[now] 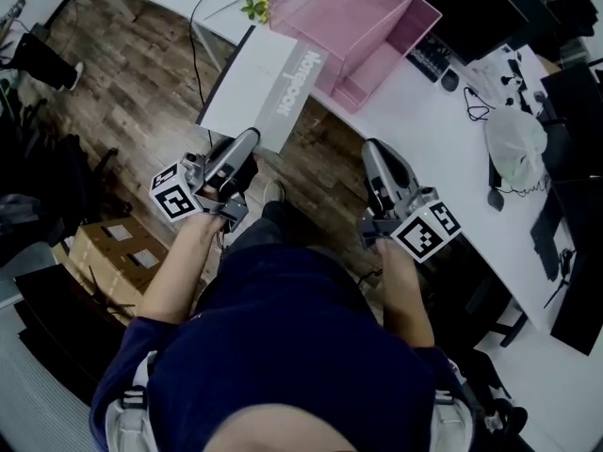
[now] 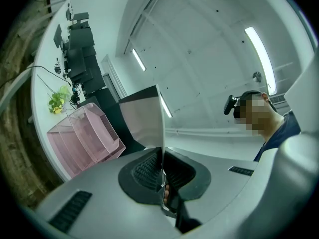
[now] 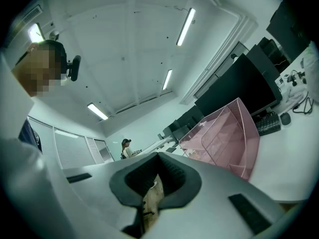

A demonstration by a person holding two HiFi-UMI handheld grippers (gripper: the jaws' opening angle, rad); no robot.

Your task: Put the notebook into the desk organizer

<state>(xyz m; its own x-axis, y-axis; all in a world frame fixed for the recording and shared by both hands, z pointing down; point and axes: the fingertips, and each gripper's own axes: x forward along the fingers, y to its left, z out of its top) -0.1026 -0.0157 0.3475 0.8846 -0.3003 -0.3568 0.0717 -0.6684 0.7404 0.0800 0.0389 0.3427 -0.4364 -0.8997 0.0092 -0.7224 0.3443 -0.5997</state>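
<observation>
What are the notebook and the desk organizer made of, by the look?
notebook: paper under a card cover, matte pale grey with a dark spine. It stays flat while hanging past the desk edge, so it is fairly stiff.
desk organizer: pink see-through mesh walls, likely coated metal wire, though plastic can't be ruled out.

Navy short-sleeved shirt (image 1: 292, 347)

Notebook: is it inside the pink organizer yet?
No, the notebook is clamped in the left gripper, outside the pink organizer.
</observation>
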